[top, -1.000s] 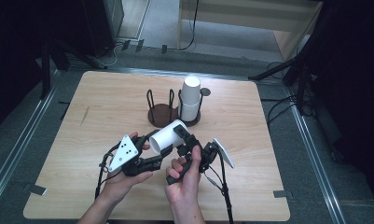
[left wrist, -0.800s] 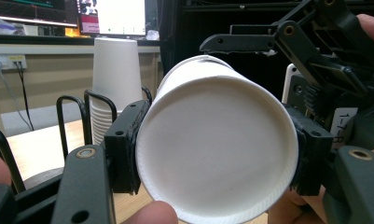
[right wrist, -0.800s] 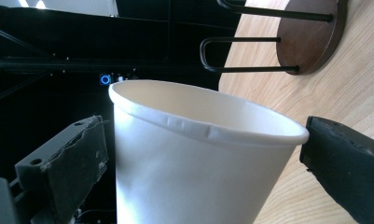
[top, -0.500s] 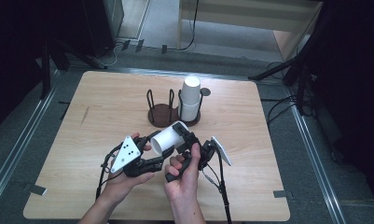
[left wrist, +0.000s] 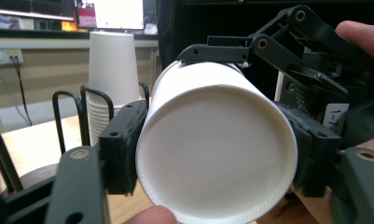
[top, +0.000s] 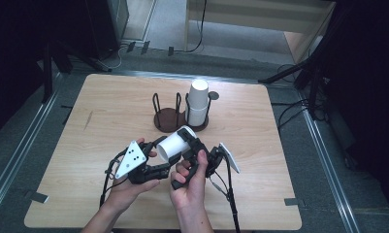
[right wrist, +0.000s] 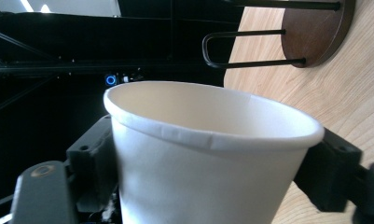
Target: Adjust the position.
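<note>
A white paper cup (top: 175,143) lies tilted over the front of the table, held from both sides. My left gripper (top: 164,158) is shut on its base end; in the left gripper view the cup's flat bottom (left wrist: 217,154) faces the camera between the two black jaws. My right gripper (top: 188,141) is shut on the same cup nearer the rim; in the right gripper view the cup (right wrist: 208,154) stands between the jaws with its open rim away from the camera. Hands hold both grippers close together.
A dark wooden cup holder (top: 165,119) with black wire loops stands mid-table, with a stack of white cups (top: 198,104) in its right slot. The wooden table (top: 109,111) has bare room at left and right. Cables trail from the grippers toward the front edge.
Almost nothing differs. The cup and both grippers stay at the same spot; the right hand has shifted slightly on its gripper.
</note>
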